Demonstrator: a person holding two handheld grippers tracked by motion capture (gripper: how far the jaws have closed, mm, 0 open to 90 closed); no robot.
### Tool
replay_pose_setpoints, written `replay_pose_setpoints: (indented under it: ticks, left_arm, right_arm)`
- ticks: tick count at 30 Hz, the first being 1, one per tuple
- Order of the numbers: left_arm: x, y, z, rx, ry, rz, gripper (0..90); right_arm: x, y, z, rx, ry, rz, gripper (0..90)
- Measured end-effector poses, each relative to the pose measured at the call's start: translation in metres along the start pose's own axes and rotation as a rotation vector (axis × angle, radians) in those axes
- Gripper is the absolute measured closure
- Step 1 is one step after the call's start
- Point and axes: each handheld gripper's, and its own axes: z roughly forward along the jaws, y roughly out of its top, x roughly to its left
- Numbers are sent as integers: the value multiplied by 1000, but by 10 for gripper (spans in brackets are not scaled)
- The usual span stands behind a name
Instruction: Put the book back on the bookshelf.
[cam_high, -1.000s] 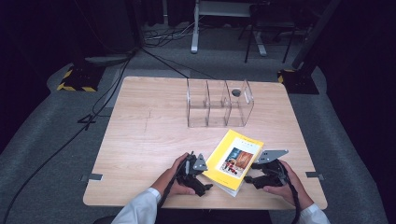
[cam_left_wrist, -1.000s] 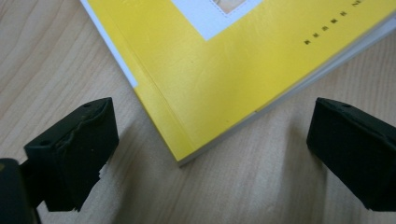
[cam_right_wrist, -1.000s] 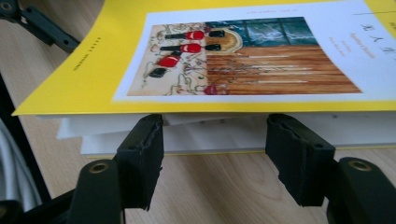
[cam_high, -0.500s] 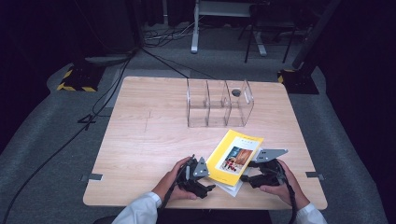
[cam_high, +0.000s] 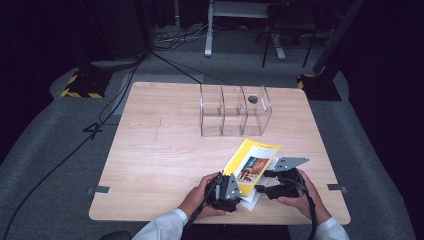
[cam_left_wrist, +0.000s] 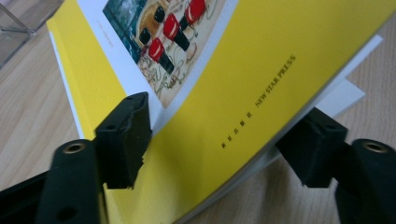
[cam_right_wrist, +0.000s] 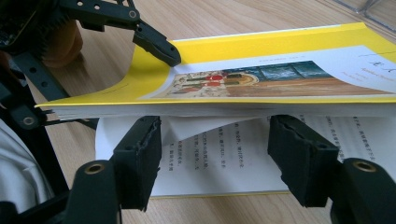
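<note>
The wooden table (cam_high: 165, 150) fills the middle of the high view, with a clear three-compartment organizer (cam_high: 234, 111) just above centre and a small dark object (cam_high: 252, 99) in its rightmost compartment. Below the organizer, at lower centre-right, lies the yellow book (cam_high: 252, 164), partly open, between the left gripper (cam_high: 235, 189) and the right gripper (cam_high: 264, 189). The left gripper view adds what the high view cannot: one black jaw rests on top of the yellow cover and the other sits beneath the lifted block of pages; its jaws have just been closing around the book's lower corner, though a firm pinch cannot be confirmed. The right gripper view shows printed pages (cam_right_wrist: 233, 149) exposed under the raised cover, the right gripper's jaws standing apart before them, holding nothing.
</note>
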Motion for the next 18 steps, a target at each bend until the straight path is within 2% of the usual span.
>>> replay_pose_setpoints:
  ticks: [2, 4, 5, 9, 14, 17, 18]
  left_arm:
    - [1, 1, -1, 1, 17, 12, 379]
    - [1, 0, -2, -8, 11, 20, 458]
    - [1, 0, -6, -28, 10, 33, 458]
    - [2, 0, -14, -57, 18, 59, 673]
    - [2, 1, -19, -63, 16, 85, 743]
    - [5, 1, -23, -65, 11, 78, 769]
    - [6, 1, -24, -68, 16, 72, 782]
  right_arm:
    - [0, 0, -1, -1, 1, 3, 346]
    - [0, 0, -1, -1, 4, 6, 344]
    - [0, -1, -2, -3, 11, 9, 340]
    - [-1, -4, -6, 9, 18, -3, 322]
    - [-1, -9, -14, 3, 35, -29, 304]
    - [0, -11, -22, -7, 38, -65, 302]
    - [0, -11, -26, -28, 37, -80, 304]
